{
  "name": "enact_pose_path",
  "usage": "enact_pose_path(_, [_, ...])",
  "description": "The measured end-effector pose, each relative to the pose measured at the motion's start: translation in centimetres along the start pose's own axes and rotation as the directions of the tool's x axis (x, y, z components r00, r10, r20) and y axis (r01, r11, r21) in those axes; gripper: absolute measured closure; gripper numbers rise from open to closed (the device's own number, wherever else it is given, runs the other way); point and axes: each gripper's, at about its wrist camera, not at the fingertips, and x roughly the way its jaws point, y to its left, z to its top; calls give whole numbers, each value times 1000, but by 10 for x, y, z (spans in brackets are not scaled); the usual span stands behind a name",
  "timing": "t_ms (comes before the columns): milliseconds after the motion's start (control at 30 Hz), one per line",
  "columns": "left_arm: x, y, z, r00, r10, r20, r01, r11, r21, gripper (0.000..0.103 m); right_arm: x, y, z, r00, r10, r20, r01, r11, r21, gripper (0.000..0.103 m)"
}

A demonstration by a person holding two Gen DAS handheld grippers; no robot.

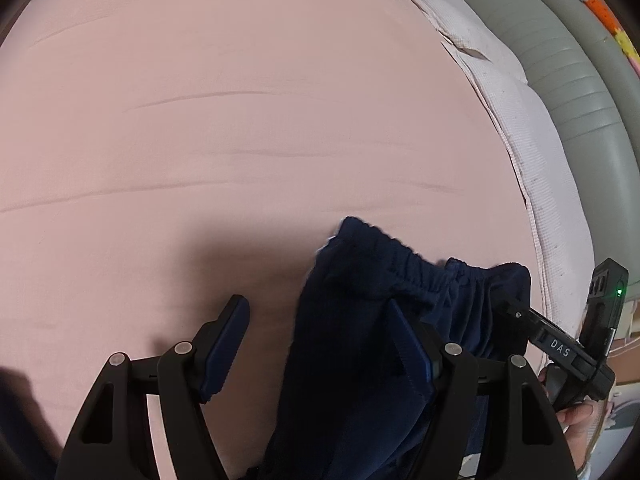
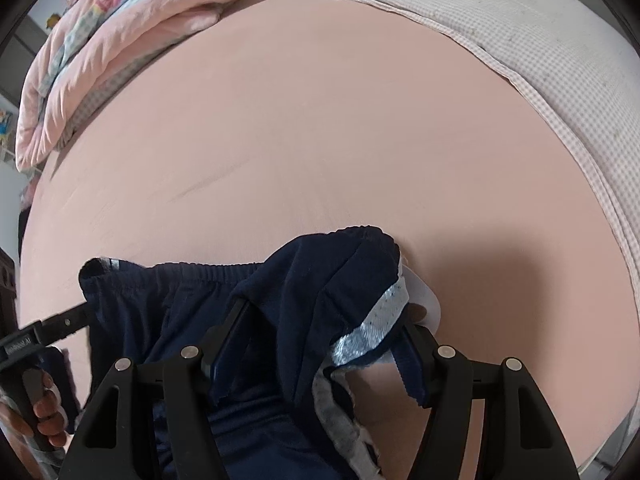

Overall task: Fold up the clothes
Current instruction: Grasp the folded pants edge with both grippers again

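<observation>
Currently the navy shorts lie bunched on the pink bed, waistband ahead of both claws. Left claw is spread wide; cloth drapes over its right finger, unpinched. Right claw: fabric heaped between the fingers, grasp uncertain, view blocked. No fold is visible; spreading flat and every fold apparently remain.

A bedroom in a home: a wide bed under a pink sheet, a checked mattress cover at its edge, a rumpled printed quilt, a padded grey bed frame
</observation>
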Motion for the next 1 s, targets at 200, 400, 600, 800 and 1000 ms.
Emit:
enact_pose_path(200, [8, -15, -5, 1000, 28, 9, -28, 1000, 5, 34, 14, -2, 8, 1000, 13, 17, -13, 1000, -12, 36])
enact_pose_path(400, [17, -27, -14, 998, 69, 0, -69, 996, 61, 53, 7, -2, 6, 999, -20, 42, 22, 999, -47, 36])
enact_pose_path(600, [17, -31, -24, 995, 98, 21, -100, 986, 131, 61, 8, 17, 1, 992, -114, 52, 119, 988, -95, 35])
enact_pose_path(800, [10, -38, -37, 988, 134, 73, -144, 977, 159, 82, 11, 27, 1, 990, -120, 68, 127, 987, -101, 50])
enact_pose_path(1000, [0, -19, -42, 992, 81, 98, -87, 995, 56, 90, 19, 61, -2, 994, -71, 85, 83, 984, -155, 85])
